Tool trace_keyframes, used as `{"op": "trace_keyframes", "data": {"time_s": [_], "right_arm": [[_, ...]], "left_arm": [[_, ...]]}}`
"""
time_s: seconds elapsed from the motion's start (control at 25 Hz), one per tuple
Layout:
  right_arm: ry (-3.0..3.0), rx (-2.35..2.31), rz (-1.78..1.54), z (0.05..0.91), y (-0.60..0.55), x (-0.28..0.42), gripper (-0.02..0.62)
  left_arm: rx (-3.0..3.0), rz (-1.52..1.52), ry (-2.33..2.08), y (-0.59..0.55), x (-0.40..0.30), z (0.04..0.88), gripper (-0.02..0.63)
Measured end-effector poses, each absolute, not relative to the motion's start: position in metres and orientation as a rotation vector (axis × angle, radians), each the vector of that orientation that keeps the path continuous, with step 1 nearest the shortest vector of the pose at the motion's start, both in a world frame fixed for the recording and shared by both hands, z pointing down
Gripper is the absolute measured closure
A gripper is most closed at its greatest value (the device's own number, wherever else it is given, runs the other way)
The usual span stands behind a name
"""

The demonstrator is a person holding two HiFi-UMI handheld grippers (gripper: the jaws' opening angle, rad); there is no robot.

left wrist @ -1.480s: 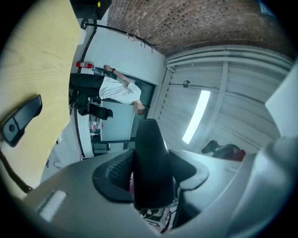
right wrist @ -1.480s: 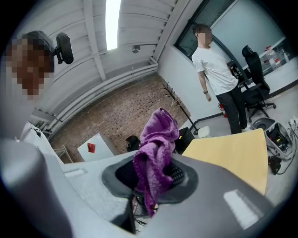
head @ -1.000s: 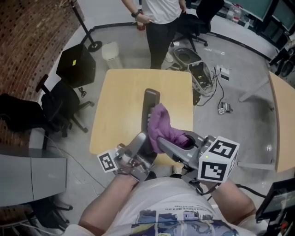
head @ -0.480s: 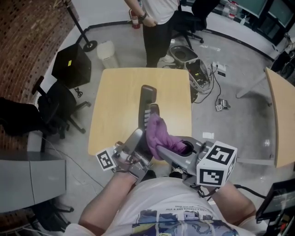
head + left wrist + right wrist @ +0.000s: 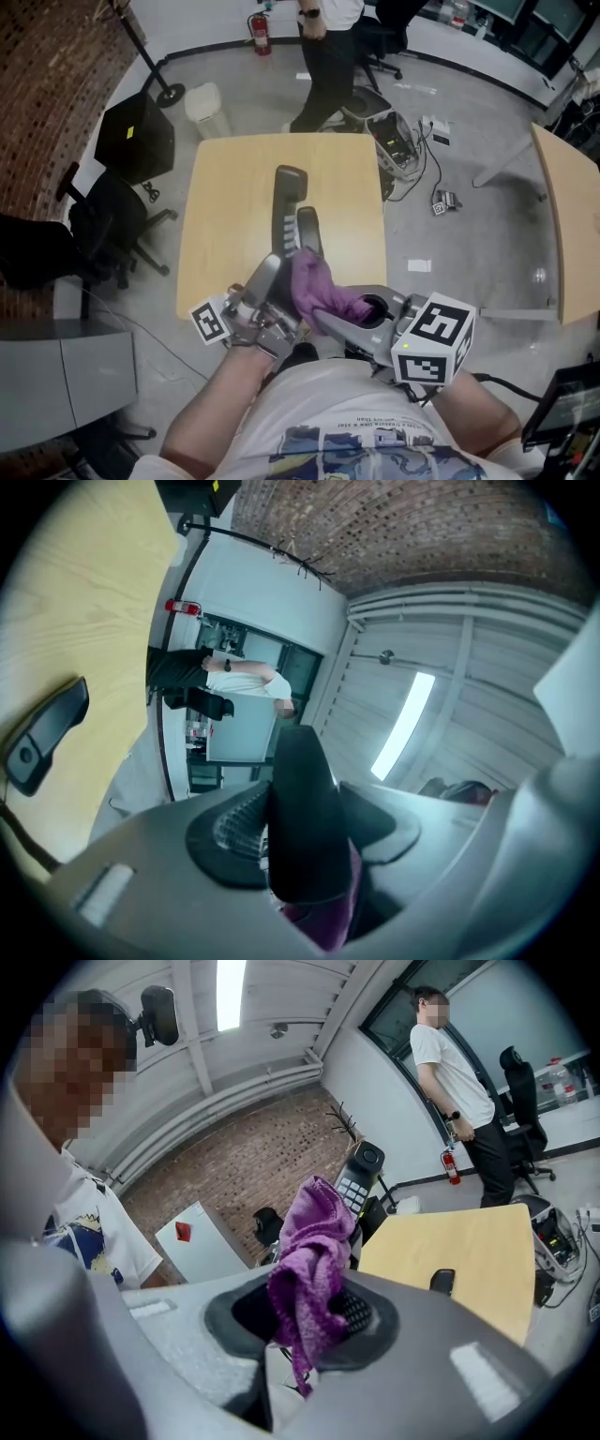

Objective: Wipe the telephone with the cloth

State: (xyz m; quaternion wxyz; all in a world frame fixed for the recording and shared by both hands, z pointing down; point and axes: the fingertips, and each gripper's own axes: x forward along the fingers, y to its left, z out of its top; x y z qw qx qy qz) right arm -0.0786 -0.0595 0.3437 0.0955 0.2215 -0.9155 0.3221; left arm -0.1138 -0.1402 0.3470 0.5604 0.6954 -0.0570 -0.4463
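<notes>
- The telephone (image 5: 286,202) is a black cordless handset, held off the table and angled upward. Its lower end sits between the jaws of the left gripper (image 5: 305,855), which are closed on it.
- It looks rigid, light and smooth-cased, so I judge it could slip or twist under sideways rubbing. The narrow lower end is a sound place to clamp, as it leaves the keypad (image 5: 354,1188) free.
- The cloth (image 5: 309,1260) is purple, soft and limp. The right gripper (image 5: 309,1312) has its jaws pinched on a bunched fold, and the loose part drapes against the handset.
- Because the cloth collapses when pushed, dragging it along the casing probably works better than poking with it.
- A 2nd black piece (image 5: 307,230), possibly the cradle, lies on the table just beside the raised handset.
- The table (image 5: 225,206) is pale wood, flat and otherwise bare.
- Around it are a grey floor, a brick wall (image 5: 47,75), an office chair (image 5: 112,211), a white bin (image 5: 206,108), loose cables (image 5: 427,169) and a person (image 5: 328,47) standing beyond the far edge.
</notes>
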Motion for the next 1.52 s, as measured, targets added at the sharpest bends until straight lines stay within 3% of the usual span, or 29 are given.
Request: {"op": "trace_keyframes", "data": {"time_s": [0.72, 1.04, 1.52], "right_arm": [[-2.547, 0.647, 0.774, 0.395, -0.042, -0.069, 0.511], [-2.483, 0.748, 0.809, 0.396, -0.039, -0.019, 0.511], [-2.494, 0.906, 0.852, 0.406, -0.067, 0.044, 0.511]], "left_arm": [[1.665, -1.010, -0.153, -0.151, -0.125, 0.356, 0.359], [1.729, -0.965, -0.228, -0.149, -0.107, 0.349, 0.359], [1.822, -0.718, -0.654, -0.151, -0.109, 0.404, 0.359]]}}
